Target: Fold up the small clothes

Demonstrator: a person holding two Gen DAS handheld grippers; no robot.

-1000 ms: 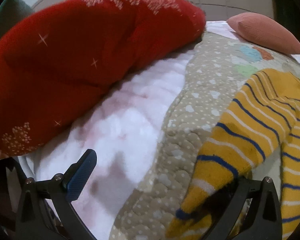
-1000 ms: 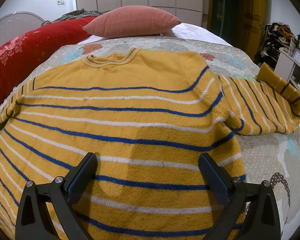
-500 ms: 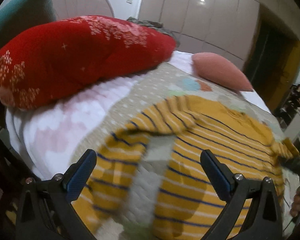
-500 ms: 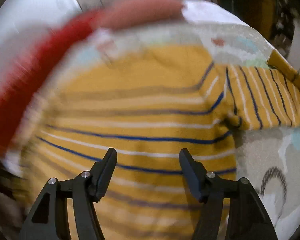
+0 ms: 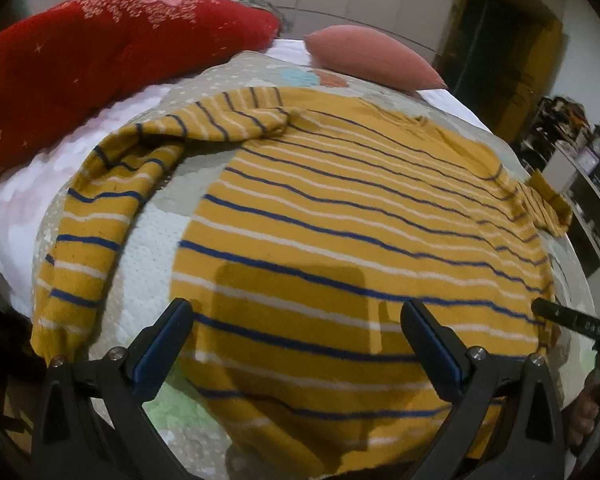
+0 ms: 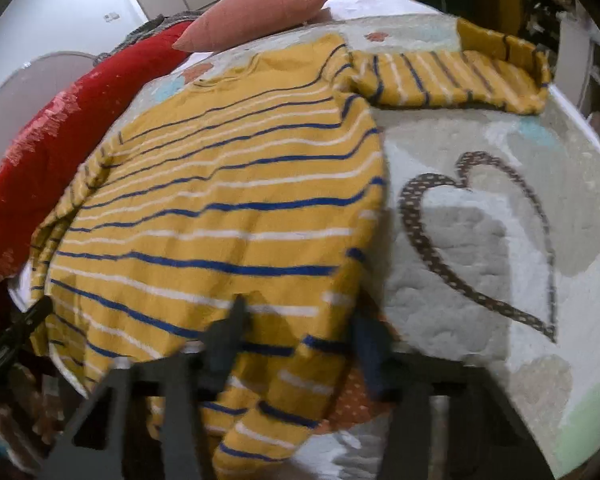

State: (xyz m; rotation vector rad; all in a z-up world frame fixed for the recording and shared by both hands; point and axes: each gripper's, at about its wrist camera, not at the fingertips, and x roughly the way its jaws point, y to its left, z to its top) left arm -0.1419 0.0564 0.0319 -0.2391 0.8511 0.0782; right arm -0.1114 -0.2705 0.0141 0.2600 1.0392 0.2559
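Patterned quilt (image 6: 480,280), striped sweater (image 5: 340,216), spread tongs (image 5: 296,344)

A: The knitted sweater (image 5: 340,216) is mustard yellow with thin blue and white stripes.

B: And the quilted bed cover (image 6: 480,240) under it?

A: Beige and white with tiny dots, plus a brown dotted heart outline at right of the right wrist view. Upper left, a red blanket (image 5: 100,48) with pale pink speckles; beside it a plain salmon-pink cushion (image 5: 372,56).
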